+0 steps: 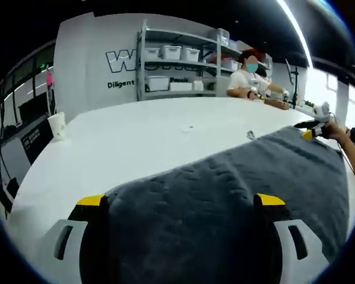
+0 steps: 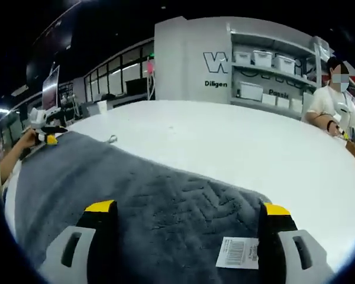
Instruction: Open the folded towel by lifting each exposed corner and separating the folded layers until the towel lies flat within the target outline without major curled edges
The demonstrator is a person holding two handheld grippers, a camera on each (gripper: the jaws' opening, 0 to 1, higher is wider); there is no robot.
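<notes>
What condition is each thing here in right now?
Towel: spread on the table, far edge slightly rumpled.
Label: lying face up on the towel corner.
Left tongs: open over the towel.
Right tongs: open over the towel.
Paper cup: upright.

Towel [image 1: 225, 195]: dark grey, thick pile with a woven zigzag pattern, spread open in one broad layer across the near part of the white table [image 1: 142, 136]. In the right gripper view it [image 2: 136, 207] ran along the near edge, its far edge a fairly straight line. A white barcode label [image 2: 238, 252] lay face up at one near corner. The surface looked mostly flat, with slight rumpling.
</notes>
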